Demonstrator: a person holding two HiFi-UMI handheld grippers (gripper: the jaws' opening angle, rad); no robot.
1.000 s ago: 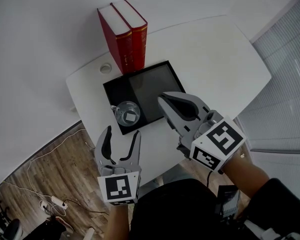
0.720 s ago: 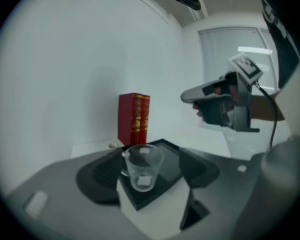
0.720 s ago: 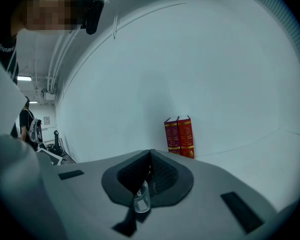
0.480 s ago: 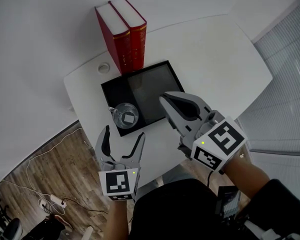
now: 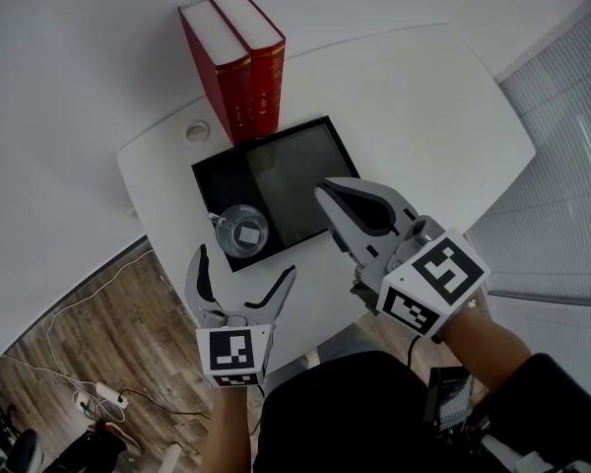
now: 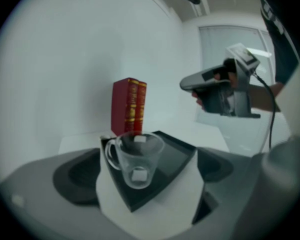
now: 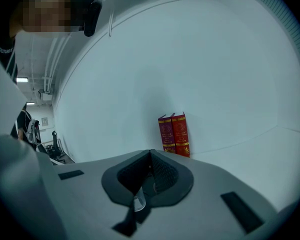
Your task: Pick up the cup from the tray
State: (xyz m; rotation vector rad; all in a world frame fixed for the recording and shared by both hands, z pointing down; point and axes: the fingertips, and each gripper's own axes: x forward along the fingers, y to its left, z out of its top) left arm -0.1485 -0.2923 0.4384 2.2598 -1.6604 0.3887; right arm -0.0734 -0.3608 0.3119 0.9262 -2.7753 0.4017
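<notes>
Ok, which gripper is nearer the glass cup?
Left. The left gripper, jaws just opened, sits right before the glass cup; the right gripper, shut, hovers farther off over the tray.

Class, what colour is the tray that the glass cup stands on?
The tray is black, seen best in the head view.

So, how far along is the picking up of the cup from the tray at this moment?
Done: the left gripper is lined up on the cup, and its jaws have just been opening wide. In hand: the approach. The cup stands on the tray, at its near corner, ahead of the jaw tips and not gripped. Left: move in around the cup, close, lift. The right gripper is shut and empty.
</notes>
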